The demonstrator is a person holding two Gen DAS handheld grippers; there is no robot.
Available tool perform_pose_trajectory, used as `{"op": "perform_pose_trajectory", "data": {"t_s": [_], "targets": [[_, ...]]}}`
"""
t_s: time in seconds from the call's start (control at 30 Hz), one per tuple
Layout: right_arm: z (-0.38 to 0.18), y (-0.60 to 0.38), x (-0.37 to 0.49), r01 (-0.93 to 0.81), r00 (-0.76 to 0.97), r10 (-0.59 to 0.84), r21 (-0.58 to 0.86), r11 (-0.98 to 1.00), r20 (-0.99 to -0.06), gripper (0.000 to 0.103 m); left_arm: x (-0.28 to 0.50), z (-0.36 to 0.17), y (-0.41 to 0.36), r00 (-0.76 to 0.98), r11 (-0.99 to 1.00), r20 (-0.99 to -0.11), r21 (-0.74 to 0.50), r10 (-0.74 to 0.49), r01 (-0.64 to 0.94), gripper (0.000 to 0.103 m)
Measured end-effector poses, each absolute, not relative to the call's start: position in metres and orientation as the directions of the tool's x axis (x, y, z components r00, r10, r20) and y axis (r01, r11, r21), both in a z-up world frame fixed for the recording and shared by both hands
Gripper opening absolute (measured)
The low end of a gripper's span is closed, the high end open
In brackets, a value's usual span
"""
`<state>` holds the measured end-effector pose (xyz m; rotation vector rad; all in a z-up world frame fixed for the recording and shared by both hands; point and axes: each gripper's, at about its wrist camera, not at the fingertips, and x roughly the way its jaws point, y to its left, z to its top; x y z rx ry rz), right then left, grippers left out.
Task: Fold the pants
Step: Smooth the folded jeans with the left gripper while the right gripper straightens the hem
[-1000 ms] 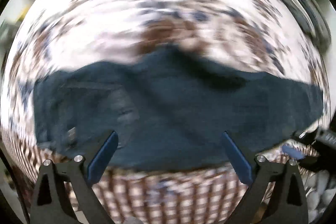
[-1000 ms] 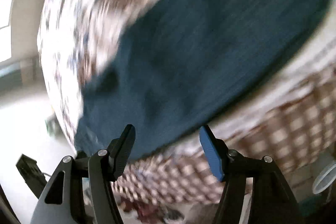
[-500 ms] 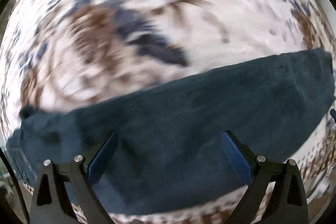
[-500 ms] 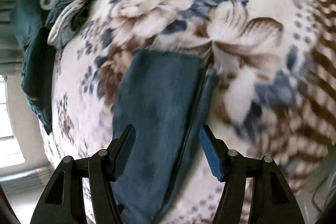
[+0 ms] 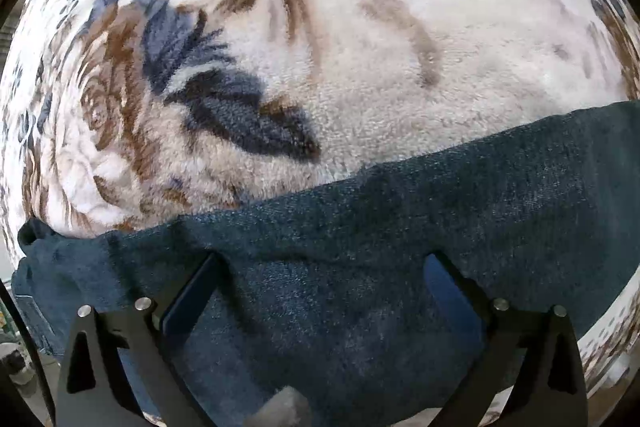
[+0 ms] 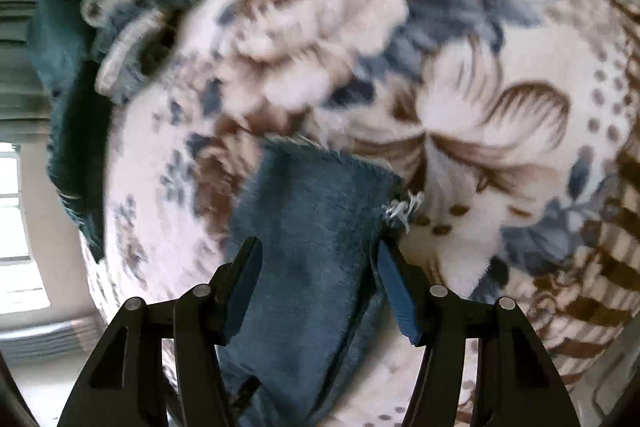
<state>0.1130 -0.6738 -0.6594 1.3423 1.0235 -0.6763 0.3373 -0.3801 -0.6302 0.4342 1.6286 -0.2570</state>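
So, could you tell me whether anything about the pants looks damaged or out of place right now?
Yes: the hem of the dark blue pants is frayed, with loose white threads hanging off its corner beside the right tool. Otherwise they lie flat on the floral blanket.

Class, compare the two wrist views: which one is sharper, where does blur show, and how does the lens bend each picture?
Left wrist view: sharp, blanket pile and jeans weave crisp. Right wrist view: blanket pattern and clothes pile smeared, frayed jeans hem clearer. Both: fisheye bulge, dark corners.
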Motion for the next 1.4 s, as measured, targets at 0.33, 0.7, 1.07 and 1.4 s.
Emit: {"op": "perform_pose_trajectory", "data": {"t_s": [0.33, 0.7, 1.07, 1.4], "targets": [[-0.63, -0.676, 0.104, 0.86, 0.487, 0.078, 0.493, 0.129, -0.87, 0.058, 0.32, -0.582, -0.429, 0.048, 0.887, -0.992, 0.128, 0.119, 0.443, 0.103], [-0.682, -0.674, 0.113, 0.884, 0.421, 0.188, 0.448, 0.135, -0.887, 0.012, 0.292, -0.579, -0.47, 0.027, 0.861, -0.993, 0.115, 0.117, 0.496, 0.103], [-0.678, -0.674, 0.099, 0.887, 0.371, 0.253, 0.422, 0.187, -0.893, 0.02, 0.29, -0.582, -0.457, 0.005, 0.871, -0.99, 0.125, 0.14, 0.474, 0.103], [-0.717, -0.681, 0.072, 0.696, 0.666, 0.332, 0.716, 0.044, -0.668, 0.071, 0.283, -0.604, -0.438, -0.034, 0.892, -0.992, 0.095, 0.123, 0.442, 0.103]]}}
